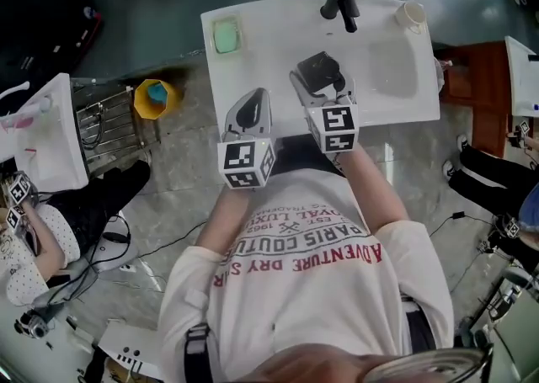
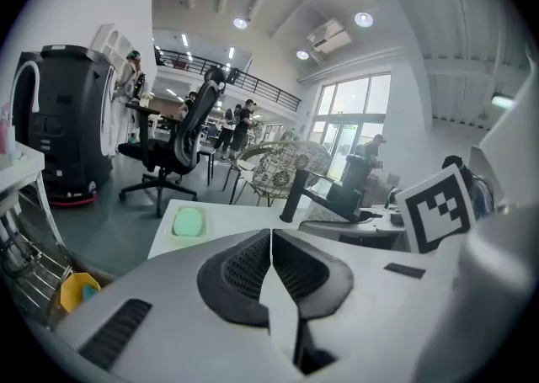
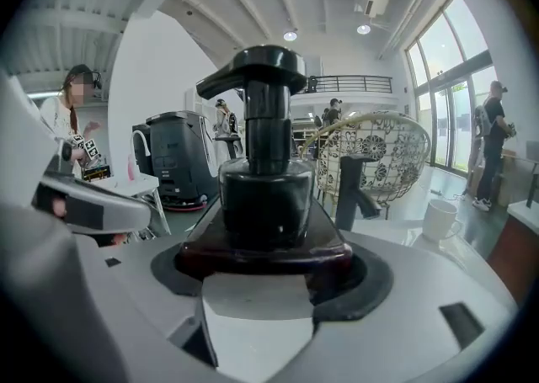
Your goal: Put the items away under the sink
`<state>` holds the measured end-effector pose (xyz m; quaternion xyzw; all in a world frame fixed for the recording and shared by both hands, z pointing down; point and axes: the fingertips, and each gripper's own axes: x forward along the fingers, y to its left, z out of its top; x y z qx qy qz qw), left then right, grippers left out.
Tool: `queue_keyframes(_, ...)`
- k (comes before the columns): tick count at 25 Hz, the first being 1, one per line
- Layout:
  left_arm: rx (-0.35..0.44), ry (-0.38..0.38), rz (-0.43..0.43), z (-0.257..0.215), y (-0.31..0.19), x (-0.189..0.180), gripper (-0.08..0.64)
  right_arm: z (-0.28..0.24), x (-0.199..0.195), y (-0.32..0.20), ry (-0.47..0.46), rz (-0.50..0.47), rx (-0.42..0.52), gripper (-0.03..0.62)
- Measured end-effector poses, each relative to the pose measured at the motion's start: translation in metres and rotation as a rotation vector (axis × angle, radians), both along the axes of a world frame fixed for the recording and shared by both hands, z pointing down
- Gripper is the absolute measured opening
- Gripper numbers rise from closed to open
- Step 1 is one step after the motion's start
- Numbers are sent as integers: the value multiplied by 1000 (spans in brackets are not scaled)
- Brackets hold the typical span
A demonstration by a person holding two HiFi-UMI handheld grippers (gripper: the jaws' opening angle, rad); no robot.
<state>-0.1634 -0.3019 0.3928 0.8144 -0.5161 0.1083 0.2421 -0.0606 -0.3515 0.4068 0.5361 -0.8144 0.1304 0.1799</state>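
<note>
The white sink unit (image 1: 253,61) fills the middle of the head view, with its basin towards the right and the person standing close against its front edge. The space under it is hidden by the top and by the person's body, so I cannot tell whether it has a door or an open shelf.

The right gripper (image 3: 268,272) is clenched on a dark pump bottle (image 3: 263,179), with the jaws on either side of its wide lower body and the pump head upright above. In the head view the bottle sits over the front part of the top, near the basin. Whether its base is clear of the surface I cannot tell.

The left gripper (image 2: 271,263) has its ribbed pads pressed together with nothing between them, and it hangs just beside the right one over the front edge.

Behind them stand the black faucet (image 1: 340,1), a white cup (image 1: 412,15) at the far right corner and a green soap in its dish (image 1: 226,36) at the far left corner.

The step in hand looks like the carry: one item is gripped and the others are not yet put away. The next move calls for drawing the bottle back past the front edge and lowering it beneath the top, kept upright. The left gripper is free if a door needs pulling open.
</note>
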Motion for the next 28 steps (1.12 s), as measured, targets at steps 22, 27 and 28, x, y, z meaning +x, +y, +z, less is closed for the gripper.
queue_keyframes(22,40,-36,-37,5,207,105,28,3,106,226,-25,-128,-10,373)
queue_keyframes(27,8,-37,-73,23,253,115,28,29,124,272,-19,-149,-56,371)
queue_keyframes(28,5,-39,-78,26,259,114,28,34,124,279,-19,-152,-66,373)
